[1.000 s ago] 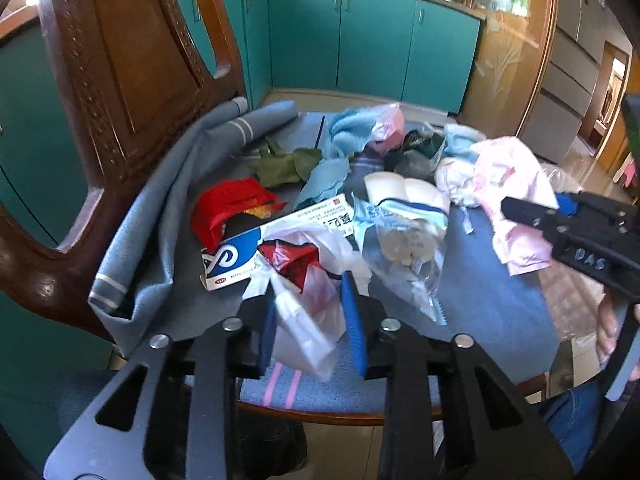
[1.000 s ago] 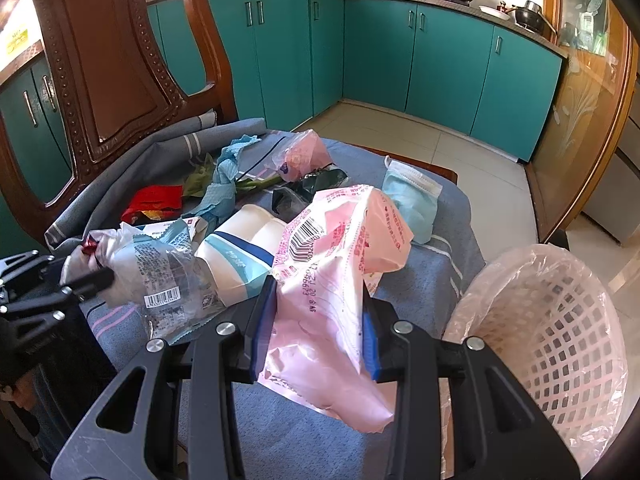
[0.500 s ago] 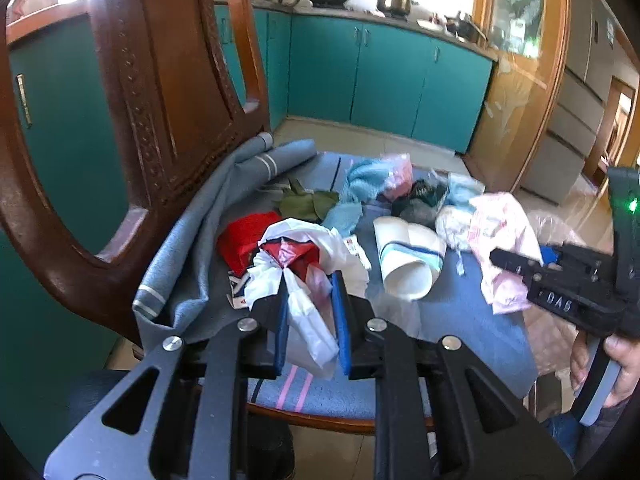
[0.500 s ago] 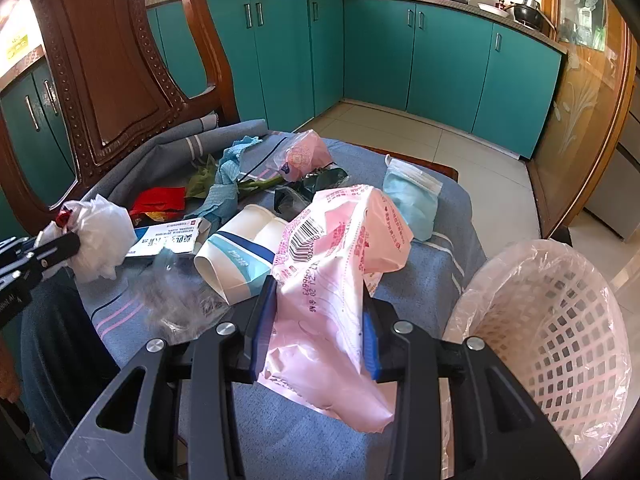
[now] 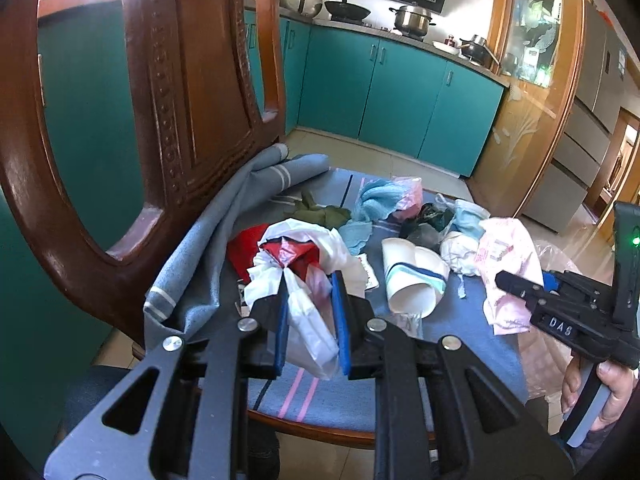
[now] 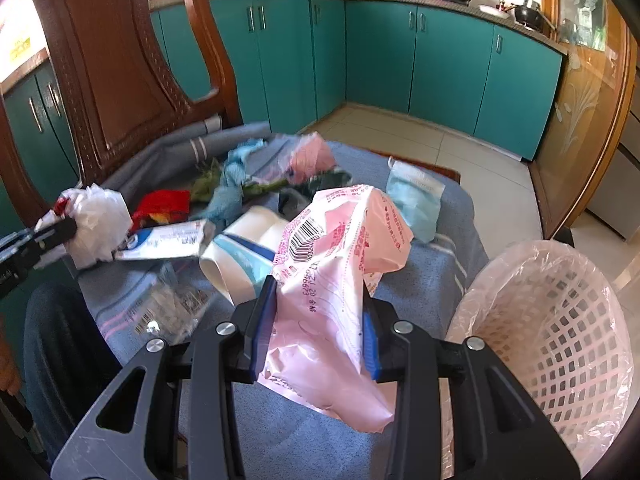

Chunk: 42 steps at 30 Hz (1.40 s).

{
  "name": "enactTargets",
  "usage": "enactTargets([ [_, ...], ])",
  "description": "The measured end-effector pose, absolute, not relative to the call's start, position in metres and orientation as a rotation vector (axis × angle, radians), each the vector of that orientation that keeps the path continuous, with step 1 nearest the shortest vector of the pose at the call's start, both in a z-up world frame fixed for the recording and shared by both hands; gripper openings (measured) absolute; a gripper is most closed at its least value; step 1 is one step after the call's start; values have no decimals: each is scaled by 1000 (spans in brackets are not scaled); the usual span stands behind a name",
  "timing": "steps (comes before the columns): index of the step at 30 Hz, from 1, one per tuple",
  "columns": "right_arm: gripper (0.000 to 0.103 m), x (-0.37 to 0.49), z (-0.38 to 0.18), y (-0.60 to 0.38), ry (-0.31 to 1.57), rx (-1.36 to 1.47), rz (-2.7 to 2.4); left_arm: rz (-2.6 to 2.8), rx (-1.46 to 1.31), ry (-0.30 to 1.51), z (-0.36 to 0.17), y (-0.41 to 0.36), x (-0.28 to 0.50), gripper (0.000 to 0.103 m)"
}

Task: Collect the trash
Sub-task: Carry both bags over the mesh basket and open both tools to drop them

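- Left wrist view: the left gripper (image 5: 308, 312) has its jaws clamped on a white plastic bag (image 5: 308, 280) with red inside, held above the blue chair cushion (image 5: 460, 320), where a paper cup (image 5: 412, 280) lies.
- Right wrist view: the right gripper (image 6: 318, 322) has its jaws clamped on a pink wrapper (image 6: 332, 280), just beside the lined white basket (image 6: 560, 320).

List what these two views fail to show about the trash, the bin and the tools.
- Lined basket: its bottom is cut off by the right wrist view's edge and hidden by the right tool.
- Pink bag: the print is too small to read.
- White bag in the left tool: its contents are wrapped, only red showing.
- Clear wrapper: blurred by glare in the right wrist view.
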State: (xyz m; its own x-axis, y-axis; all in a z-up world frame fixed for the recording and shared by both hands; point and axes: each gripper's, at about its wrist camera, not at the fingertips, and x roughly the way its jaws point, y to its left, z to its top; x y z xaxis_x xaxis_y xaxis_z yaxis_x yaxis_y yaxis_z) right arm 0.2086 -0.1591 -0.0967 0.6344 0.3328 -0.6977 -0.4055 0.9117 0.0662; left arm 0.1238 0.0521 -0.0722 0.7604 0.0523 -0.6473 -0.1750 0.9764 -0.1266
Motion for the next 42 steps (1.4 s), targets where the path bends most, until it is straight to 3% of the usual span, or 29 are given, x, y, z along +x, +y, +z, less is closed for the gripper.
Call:
enactTargets([
  [11,37,209,-55,-246,638,17,185,-19,-119,648,-56,-9,144,21],
  [22,40,218,-100,-348,892,176,-97,-323,-107,685,-57,-118,180,21],
  [23,42,219,-100,-349,894,183,-105,-350,-103,691,-59,-128,183,21],
  [25,64,214,-99,-358,887,211,-129,-392,-84,704,-62,-147,187,21],
  [27,77,209,-97,-366,859,254,-146,-426,-71,715,-65,-163,189,21],
  [33,78,188,-74,-400,692,420,-252,-539,-52,774,-86,-207,197,21],
  [35,78,180,-65,-409,626,468,-278,-620,-28,797,-94,-224,198,27],
  [37,82,174,-59,-418,571,511,-289,-653,14,818,-102,-237,195,44],
  [38,82,171,-57,-420,544,531,-287,-638,40,811,-105,-241,193,68],
  [39,83,170,-56,-422,533,541,-282,-621,52,796,-106,-240,190,80],
  [42,84,172,-59,-415,534,541,-257,-556,57,745,-102,-225,184,88],
])
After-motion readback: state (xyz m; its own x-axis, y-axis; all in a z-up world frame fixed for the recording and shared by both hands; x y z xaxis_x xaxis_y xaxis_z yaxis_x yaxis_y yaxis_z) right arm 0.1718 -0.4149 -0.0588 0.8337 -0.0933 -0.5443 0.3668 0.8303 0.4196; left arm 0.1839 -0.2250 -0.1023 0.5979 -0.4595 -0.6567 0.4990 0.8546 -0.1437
